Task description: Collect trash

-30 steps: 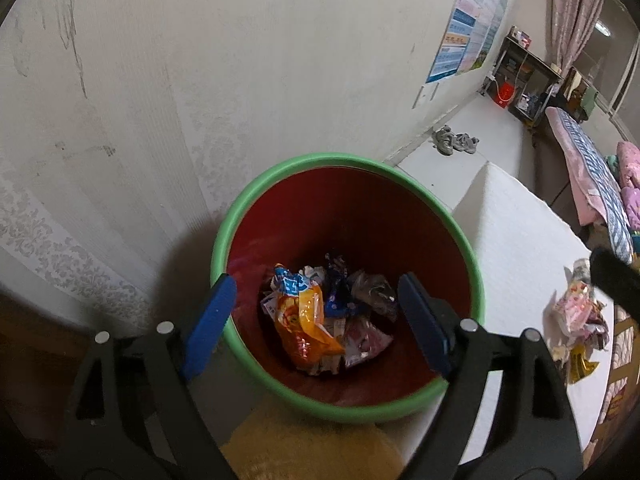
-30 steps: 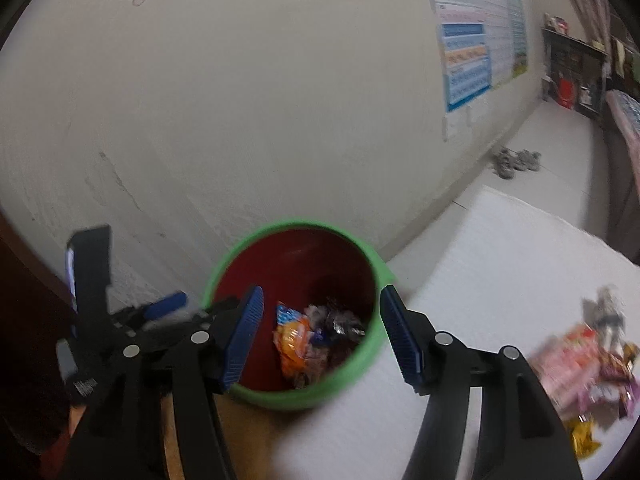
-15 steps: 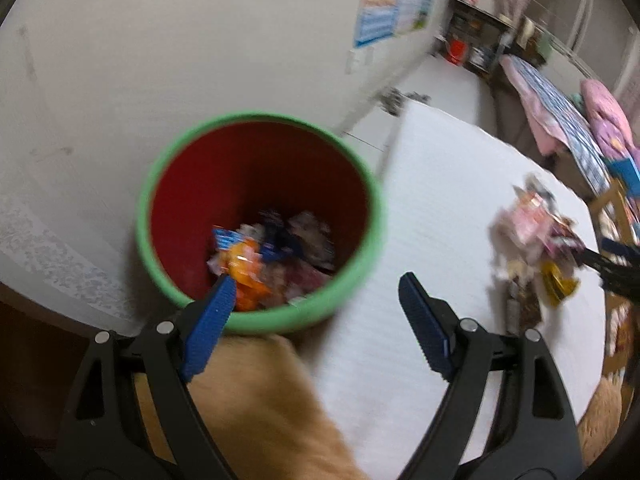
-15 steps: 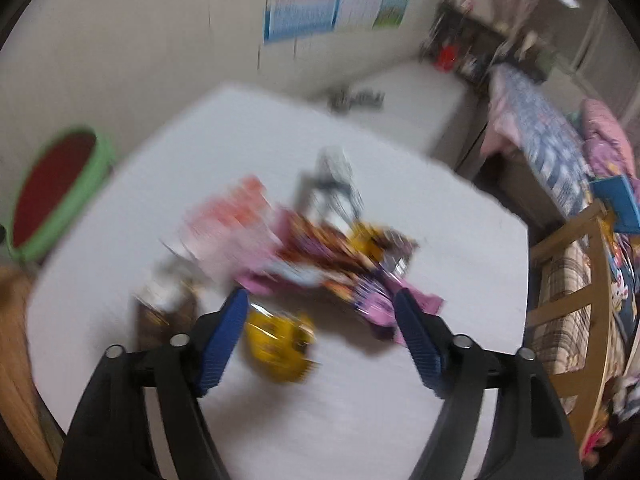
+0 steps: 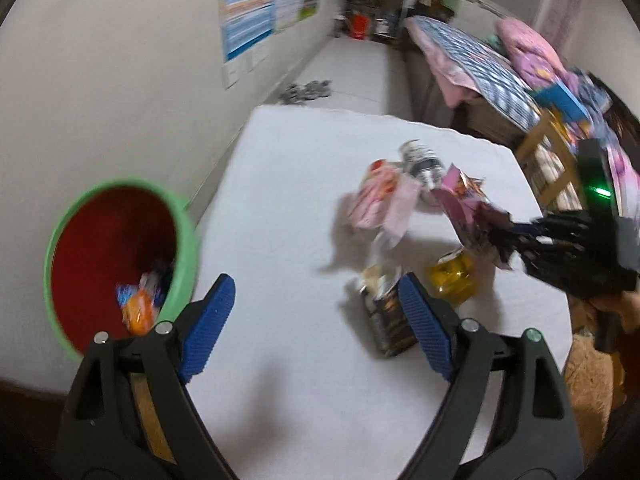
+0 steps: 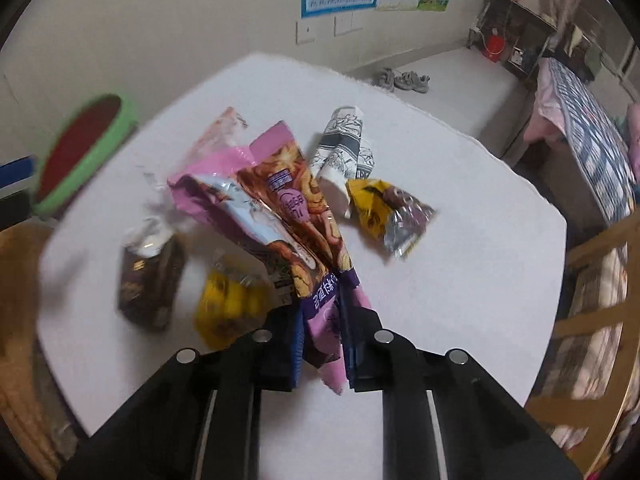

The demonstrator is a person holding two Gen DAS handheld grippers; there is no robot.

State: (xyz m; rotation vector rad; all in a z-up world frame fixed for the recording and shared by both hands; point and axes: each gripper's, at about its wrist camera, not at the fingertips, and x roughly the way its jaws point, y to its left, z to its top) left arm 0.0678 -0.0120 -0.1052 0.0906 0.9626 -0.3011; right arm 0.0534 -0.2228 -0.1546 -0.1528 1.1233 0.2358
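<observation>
Right gripper (image 6: 322, 334) clamped on pink-and-brown snack wrapper (image 6: 288, 216), lifted above white table (image 6: 460, 264). Left gripper (image 5: 316, 320) spread wide, holding nothing, over table edge beside green-rimmed red bin (image 5: 120, 256). Brown packet (image 6: 150, 284), yellow wrapper (image 6: 228, 304), probably crumpled, lying below held wrapper.

left gripper (image 5: 316, 312) hangs wide open over the white table (image 5: 280, 208). green-rimmed red bin (image 5: 112, 256) sits left; right gripper (image 5: 516, 236) grips a pink wrapper (image 5: 464, 204).
</observation>
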